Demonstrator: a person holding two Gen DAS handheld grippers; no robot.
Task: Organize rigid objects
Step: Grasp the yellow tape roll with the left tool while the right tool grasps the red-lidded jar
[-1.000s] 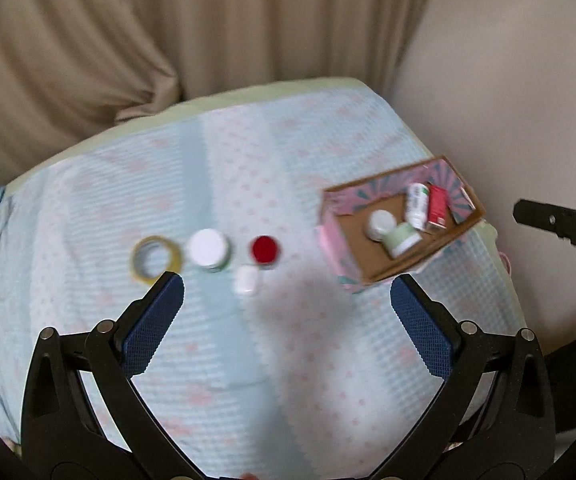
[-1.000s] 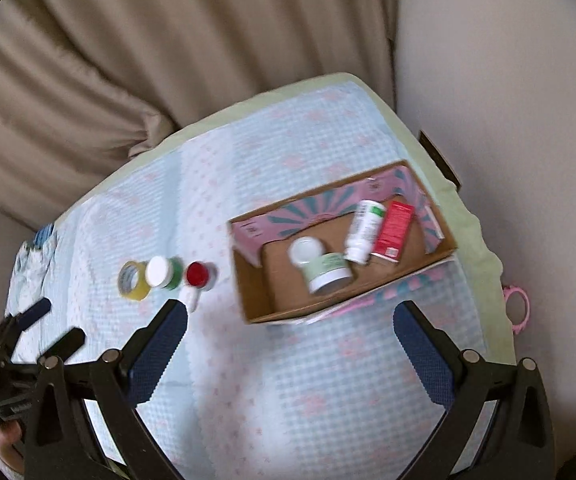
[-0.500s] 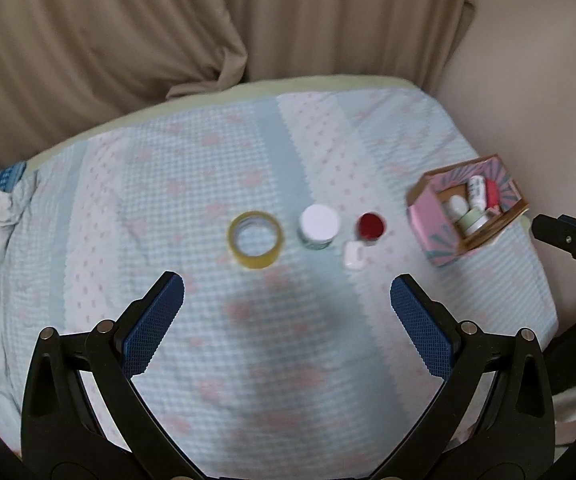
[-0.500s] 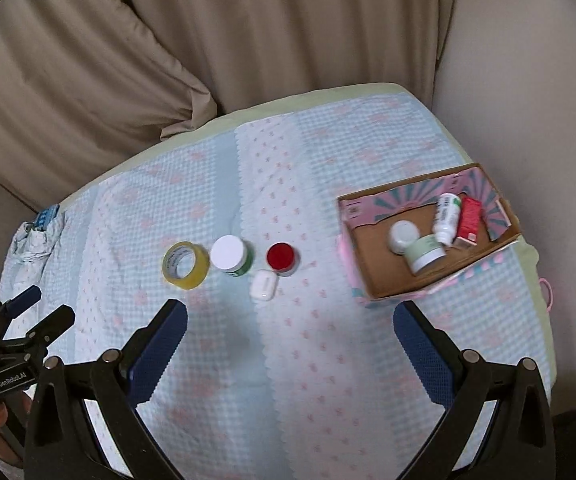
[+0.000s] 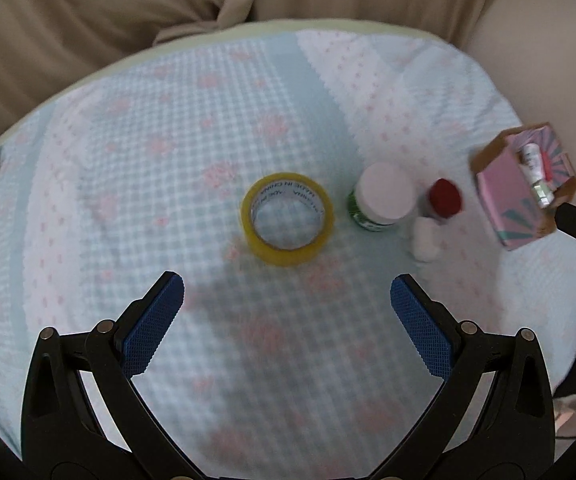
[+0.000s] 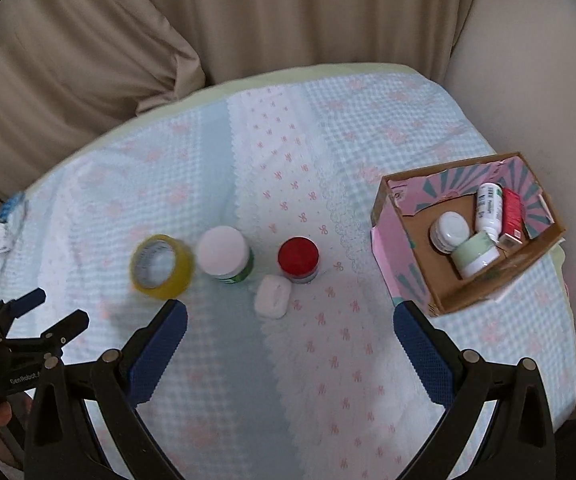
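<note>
Evidently the left claw (image 5: 287, 300) hangs wide and empty, lined up on the tape roll (image 5: 287, 218) lying flat on the table (image 5: 168, 120) – likely the next pick for the box (image 6: 464, 236) at the right edge – while the right claw (image 6: 290, 332), equally wide, holds nothing.

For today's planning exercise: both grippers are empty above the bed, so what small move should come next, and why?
Probably lower the open left gripper over the yellow tape roll: it lies straight ahead between the fingers, outside the cardboard box that already holds other items.
</note>
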